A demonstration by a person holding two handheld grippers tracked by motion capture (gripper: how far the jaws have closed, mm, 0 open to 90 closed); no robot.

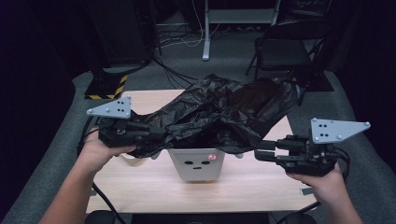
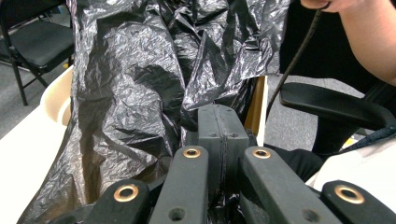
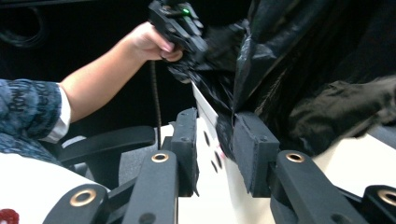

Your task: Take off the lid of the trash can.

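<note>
We are working a black plastic bag (image 1: 224,112) over a small white bin (image 1: 196,164) that is standing on the wooden counter (image 1: 149,186), near its front edge and about midway across. The bin is showing a simple printed face and a pink mark on its front wall. The bag is billowing up and back over the bin's top, crumpled, its lower folds draping over the bin's rim. Our left hand-held gripper (image 1: 156,134) is sitting at the bag's left side, and in the left gripper view its jaws are pressed together with the black film (image 2: 140,93) pinched between them, the pads (image 2: 210,126) meeting flat. Our right hand-held gripper (image 1: 261,150) is hovering off the bin's right side, just beside the bag's right edge, pointing left. In the right gripper view its jaws are standing apart, with the bin's white wall (image 3: 210,140) and a hanging fold of the bag (image 3: 299,70) showing in the gap; the right pad (image 3: 252,149) is sitting against the film, but the jaws aren't clamping it. That same view is showing the left hand (image 3: 149,42) farther off, gripping its own tool at the bag's far side. A folding chair (image 1: 280,46) is standing on the floor beyond the counter.
</note>
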